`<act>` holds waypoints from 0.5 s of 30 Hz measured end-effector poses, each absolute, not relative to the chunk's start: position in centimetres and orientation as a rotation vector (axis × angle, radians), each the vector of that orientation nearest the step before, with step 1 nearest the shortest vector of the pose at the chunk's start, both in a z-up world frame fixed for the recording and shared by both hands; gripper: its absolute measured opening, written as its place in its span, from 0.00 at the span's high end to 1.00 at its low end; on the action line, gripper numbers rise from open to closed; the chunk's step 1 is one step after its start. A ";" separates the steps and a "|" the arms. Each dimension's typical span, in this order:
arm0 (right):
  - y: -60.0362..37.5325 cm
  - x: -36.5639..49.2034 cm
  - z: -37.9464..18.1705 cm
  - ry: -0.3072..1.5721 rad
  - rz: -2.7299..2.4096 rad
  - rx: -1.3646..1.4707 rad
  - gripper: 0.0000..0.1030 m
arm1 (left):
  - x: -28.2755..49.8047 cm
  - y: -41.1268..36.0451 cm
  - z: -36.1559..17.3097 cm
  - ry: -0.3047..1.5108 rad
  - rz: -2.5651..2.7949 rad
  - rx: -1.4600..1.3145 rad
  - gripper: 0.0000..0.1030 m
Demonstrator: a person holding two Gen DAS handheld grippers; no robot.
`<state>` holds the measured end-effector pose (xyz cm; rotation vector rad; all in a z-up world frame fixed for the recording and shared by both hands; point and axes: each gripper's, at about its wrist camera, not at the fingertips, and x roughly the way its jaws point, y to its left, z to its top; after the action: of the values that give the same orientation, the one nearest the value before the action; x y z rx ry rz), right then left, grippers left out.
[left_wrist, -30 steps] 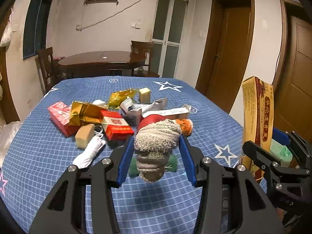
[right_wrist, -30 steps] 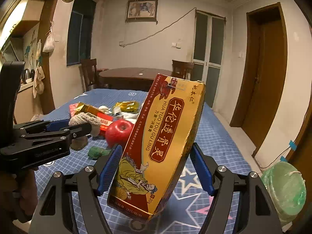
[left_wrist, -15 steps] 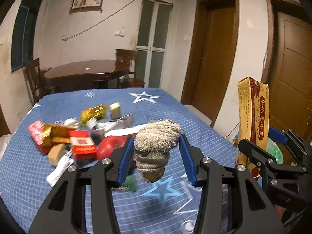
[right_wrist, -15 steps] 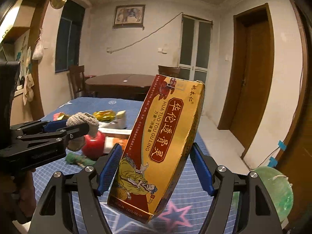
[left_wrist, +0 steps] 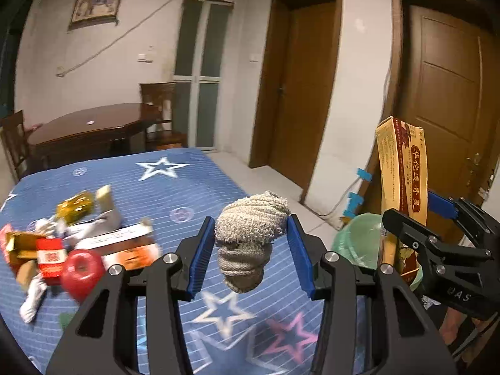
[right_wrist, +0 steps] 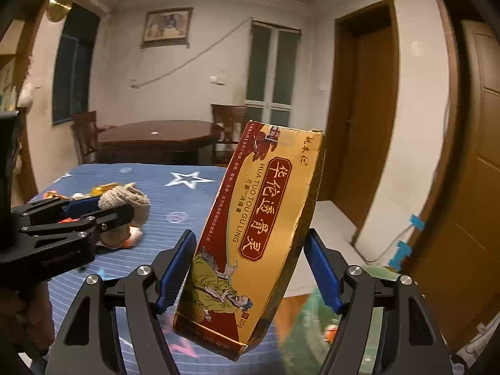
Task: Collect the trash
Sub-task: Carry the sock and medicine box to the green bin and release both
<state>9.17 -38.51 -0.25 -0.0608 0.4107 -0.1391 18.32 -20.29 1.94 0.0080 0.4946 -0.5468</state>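
My left gripper (left_wrist: 251,250) is shut on a rolled grey sock (left_wrist: 250,237), held above the blue star-patterned cloth (left_wrist: 175,187). The right gripper (right_wrist: 247,268) is shut on a tall yellow and red medicine box (right_wrist: 256,228), tilted and held in the air. From the left wrist view the same box (left_wrist: 401,181) stands at the right, over a green-lined trash bin (left_wrist: 359,240) beside the table. From the right wrist view the left gripper (right_wrist: 103,212) with the sock (right_wrist: 128,200) is at the left, and the bin (right_wrist: 312,322) shows blurred at the bottom right.
A pile of trash lies at the cloth's left: a red apple (left_wrist: 82,268), red and gold packets (left_wrist: 47,250), a white sock (left_wrist: 34,297), a long white box (left_wrist: 115,237). Behind are a dark wooden table (left_wrist: 90,125), chairs and brown doors (left_wrist: 443,93).
Both grippers have swung right with their loads, away from the pile and over the table's right edge. The green bin has come into view beside the left gripper.
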 end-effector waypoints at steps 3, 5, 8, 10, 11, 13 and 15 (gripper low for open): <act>-42.5 8.8 -0.1 0.433 -0.176 -0.045 0.30 | 18.8 -22.6 1.8 0.501 -0.584 0.018 0.56; -45.3 8.6 -0.1 0.450 -0.205 -0.037 0.30 | 19.1 -24.4 1.6 0.509 -0.611 0.025 0.56; -49.0 8.4 -0.2 0.482 -0.245 -0.029 0.31 | 19.3 -27.1 1.5 0.513 -0.650 0.041 0.56; -50.9 8.3 -0.6 0.505 -0.267 -0.024 0.31 | 19.4 -28.6 1.3 0.520 -0.678 0.048 0.56; -52.3 8.3 -0.9 0.522 -0.275 -0.011 0.31 | 19.6 -29.6 1.1 0.523 -0.693 0.053 0.56; -54.2 8.3 -1.5 0.550 -0.288 0.001 0.31 | 19.8 -31.5 0.9 0.532 -0.719 0.063 0.56; -56.9 8.4 -2.3 0.585 -0.294 0.033 0.32 | 20.0 -32.9 0.8 0.540 -0.733 0.069 0.56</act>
<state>8.45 -56.93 -2.28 0.0335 0.5854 -0.2937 20.03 -32.85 0.81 0.0689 0.5397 -0.7326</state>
